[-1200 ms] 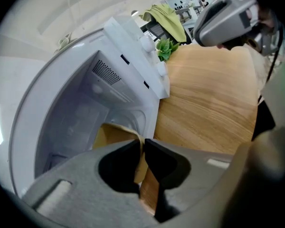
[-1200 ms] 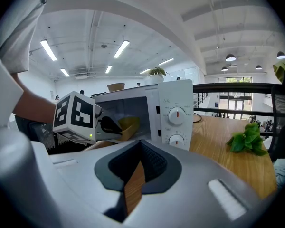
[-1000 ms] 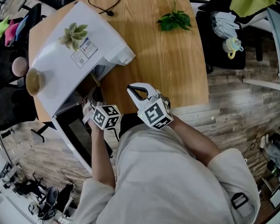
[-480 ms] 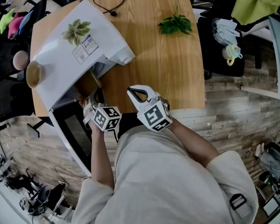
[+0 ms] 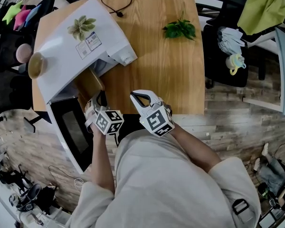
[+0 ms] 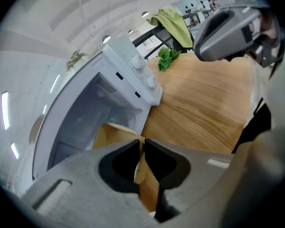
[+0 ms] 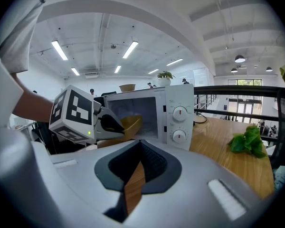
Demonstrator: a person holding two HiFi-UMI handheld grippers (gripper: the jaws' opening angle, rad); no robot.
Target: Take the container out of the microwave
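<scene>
Left tongs (image 6: pixel 142 144) pinch rim of tan container (image 6: pixel 107 134) at microwave (image 5: pixel 71 51) mouth, 10 o'clock in head view. Container base hidden behind tongs. Right tongs (image 7: pixel 140 144) closed, empty, at desk (image 5: pixel 152 61) edge.

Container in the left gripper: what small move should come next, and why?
Probably draw the container a little further straight out of the microwave, held level. The left gripper has its jaws clamped on the thin rim, and the container's far part looks to sit at the open cavity mouth, not yet over the table.
</scene>
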